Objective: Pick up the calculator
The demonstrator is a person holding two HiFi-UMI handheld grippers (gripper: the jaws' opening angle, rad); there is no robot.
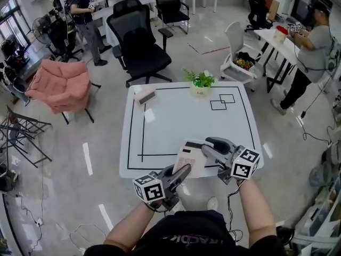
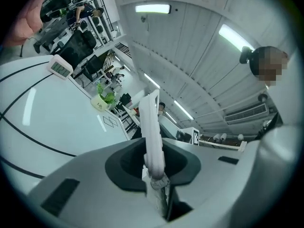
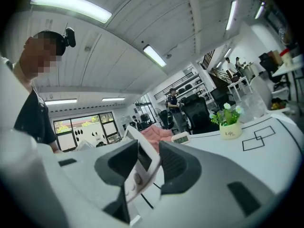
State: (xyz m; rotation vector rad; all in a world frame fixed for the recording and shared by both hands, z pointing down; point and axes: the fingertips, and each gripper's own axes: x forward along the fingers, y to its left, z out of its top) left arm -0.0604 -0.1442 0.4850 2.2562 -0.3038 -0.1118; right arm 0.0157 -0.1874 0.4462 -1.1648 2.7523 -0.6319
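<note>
The white calculator (image 1: 190, 157) is lifted over the near edge of the white table (image 1: 176, 121), tilted, between both grippers. My left gripper (image 1: 185, 170) reaches it from the lower left and is shut on its near edge. In the left gripper view the calculator (image 2: 152, 122) stands edge-on, pinched between the dark pads (image 2: 127, 161) of that gripper (image 2: 154, 161). My right gripper (image 1: 205, 148) comes in from the right. In the right gripper view the calculator (image 3: 141, 161) leans loosely across that gripper (image 3: 148, 163), whose jaws stand apart with a gap beside the right pad (image 3: 179, 161).
A small pink-and-white clock (image 1: 145, 96) lies at the table's far left corner and a potted plant (image 1: 201, 84) at its far edge. Black office chairs (image 1: 141, 47) and a pink armchair (image 1: 58, 84) stand beyond. People are at desks in the background.
</note>
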